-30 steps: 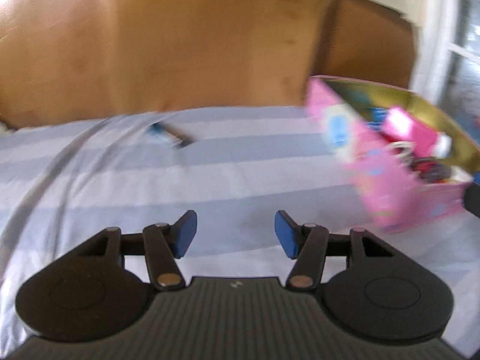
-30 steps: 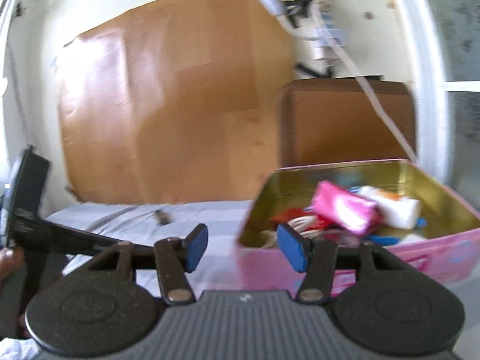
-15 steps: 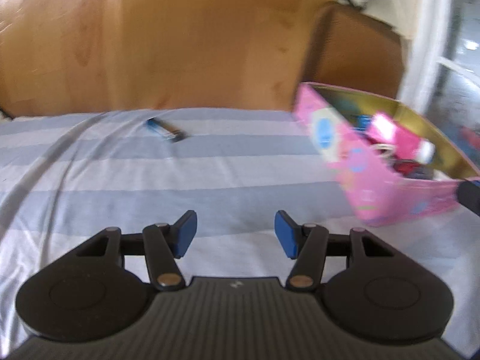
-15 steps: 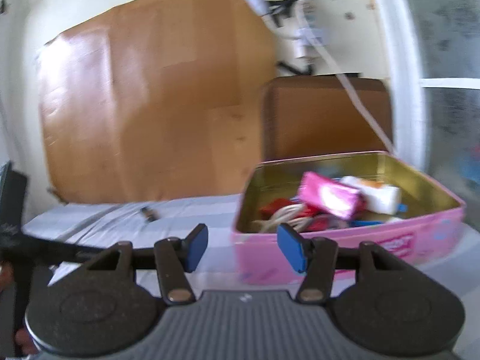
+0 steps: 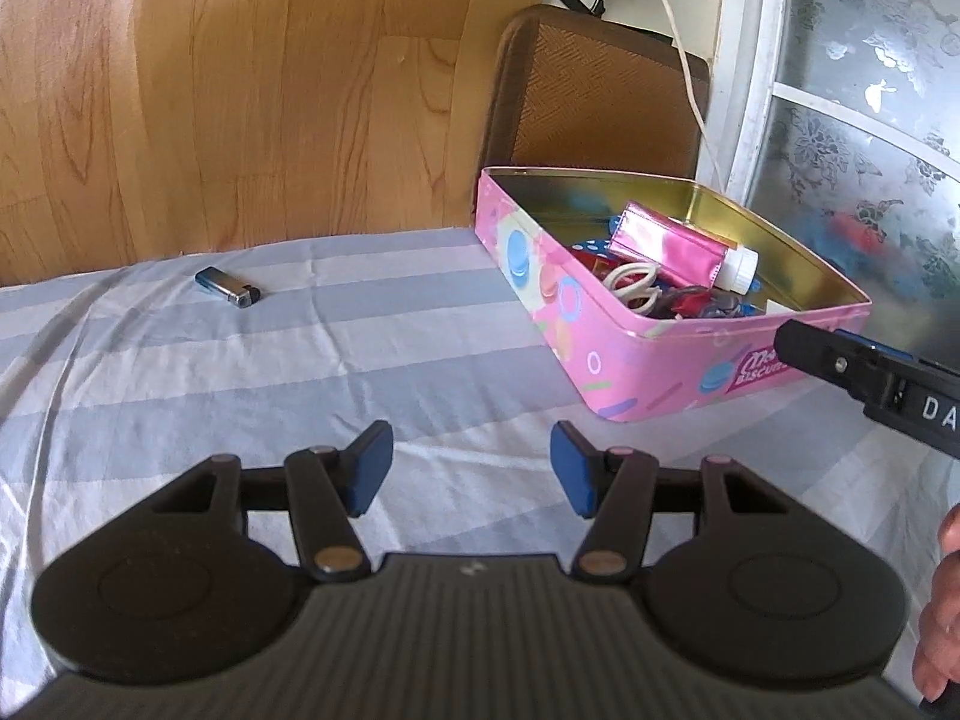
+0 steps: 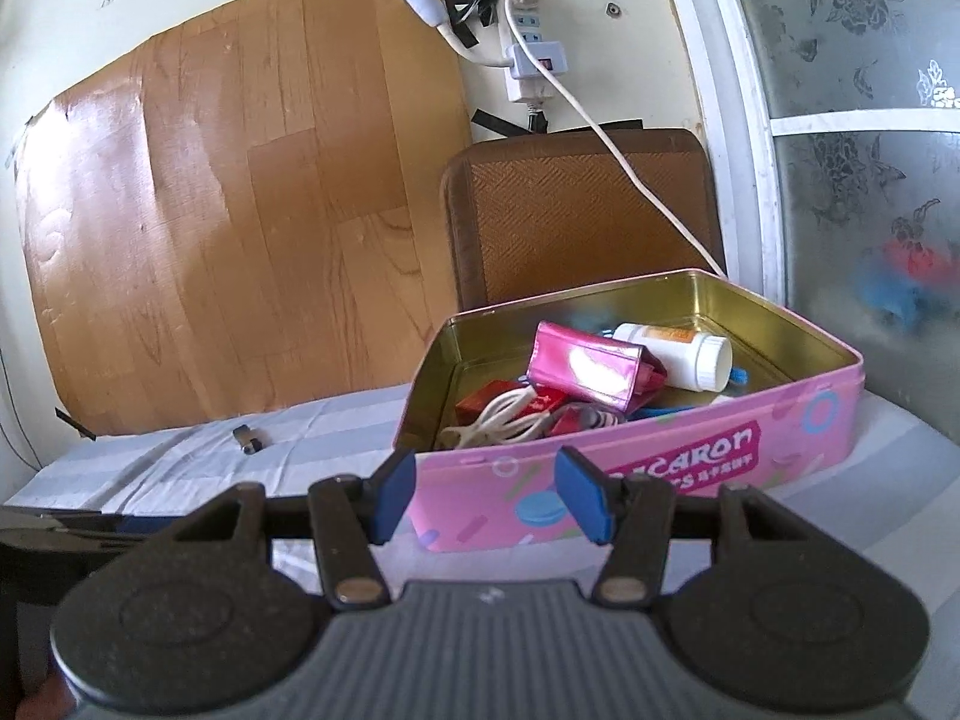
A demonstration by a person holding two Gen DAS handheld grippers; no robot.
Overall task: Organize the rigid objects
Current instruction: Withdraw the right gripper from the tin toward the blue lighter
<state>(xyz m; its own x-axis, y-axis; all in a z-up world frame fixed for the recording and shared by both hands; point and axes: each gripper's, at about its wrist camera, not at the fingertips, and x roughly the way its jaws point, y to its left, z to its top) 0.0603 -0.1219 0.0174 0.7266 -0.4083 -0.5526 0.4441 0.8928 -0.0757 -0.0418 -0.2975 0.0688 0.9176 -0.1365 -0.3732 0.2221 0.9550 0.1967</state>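
One loose item is seen outside the pink tin [image 5: 606,324]: a small lighter [image 5: 228,288], lying flat on the striped sheet [image 5: 252,372] of the bed. From the left hand-held gripper [image 5: 471,476] it lies ahead and off to the left, well apart, with its long axis slanting across the line of approach. From the right hand-held gripper [image 6: 487,497] the lighter [image 6: 247,439] is farther off and far to the left, so the left is judged the nearer. Both are seen half open with nothing between the blue pads (neither is touching anything). The tin, already part-filled, sits ahead and right of the left hand-held gripper.
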